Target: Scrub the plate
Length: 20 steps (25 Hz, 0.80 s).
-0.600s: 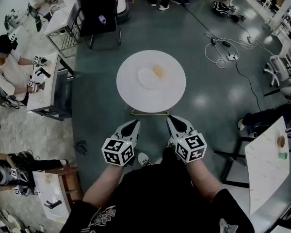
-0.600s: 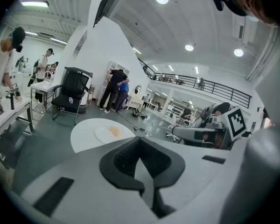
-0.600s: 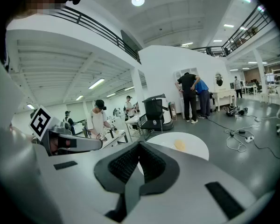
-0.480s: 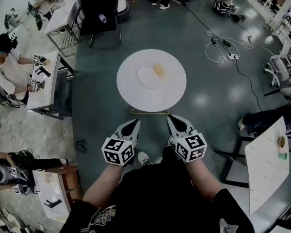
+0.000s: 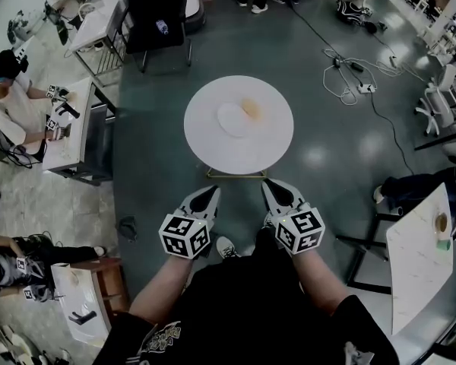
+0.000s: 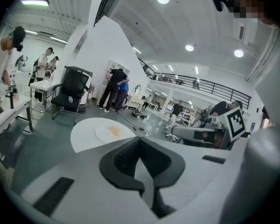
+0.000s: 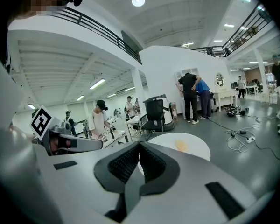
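A white plate (image 5: 231,121) lies on a small round white table (image 5: 266,147) ahead of me, with an orange sponge-like lump (image 5: 250,109) at its right edge. Both grippers hang well short of the table, above the floor. The left gripper (image 5: 212,191) and the right gripper (image 5: 267,184) are shut and hold nothing. In the left gripper view the plate (image 6: 105,134) and the orange lump (image 6: 115,131) show beyond the closed jaws. From the right gripper view only the table (image 7: 198,148) and the orange lump (image 7: 181,145) can be made out.
A black chair (image 5: 156,15) stands beyond the table. Cables and a power strip (image 5: 356,80) trail over the floor at the back right. Work tables with seated people (image 5: 70,131) line the left. Another white table (image 5: 421,258) stands at the right.
The picture has shifted a little, so the round table sits slightly further right. Both grippers stay shut in the same place.
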### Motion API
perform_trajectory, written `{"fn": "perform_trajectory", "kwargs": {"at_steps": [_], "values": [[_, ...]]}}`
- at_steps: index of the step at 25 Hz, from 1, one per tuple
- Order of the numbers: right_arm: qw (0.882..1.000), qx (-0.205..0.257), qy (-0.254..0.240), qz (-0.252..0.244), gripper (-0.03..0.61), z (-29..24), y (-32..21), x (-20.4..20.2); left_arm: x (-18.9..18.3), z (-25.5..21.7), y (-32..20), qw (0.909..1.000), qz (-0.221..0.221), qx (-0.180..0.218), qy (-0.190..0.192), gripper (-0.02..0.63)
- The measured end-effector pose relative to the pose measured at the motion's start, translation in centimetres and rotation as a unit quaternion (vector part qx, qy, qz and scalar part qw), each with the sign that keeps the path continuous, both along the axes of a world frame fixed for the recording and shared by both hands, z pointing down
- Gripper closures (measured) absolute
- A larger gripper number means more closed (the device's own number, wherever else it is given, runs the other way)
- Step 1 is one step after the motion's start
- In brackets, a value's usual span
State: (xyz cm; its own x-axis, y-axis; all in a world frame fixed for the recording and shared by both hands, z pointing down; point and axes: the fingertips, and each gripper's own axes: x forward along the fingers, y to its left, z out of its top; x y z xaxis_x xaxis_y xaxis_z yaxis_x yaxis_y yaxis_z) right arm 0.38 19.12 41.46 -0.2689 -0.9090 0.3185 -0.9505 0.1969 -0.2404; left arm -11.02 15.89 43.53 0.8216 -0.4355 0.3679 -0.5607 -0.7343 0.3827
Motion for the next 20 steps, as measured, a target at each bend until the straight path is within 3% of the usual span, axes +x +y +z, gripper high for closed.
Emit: {"fn": "perform_trajectory", "kwargs": {"at_steps": [20], "values": [[1.000,-0.003,0.002,0.008,0.557,0.0,0.0,-1.1,-1.6,0.1,-0.1,1.0000,-0.004,-0.003,0.004,0.607]]}}
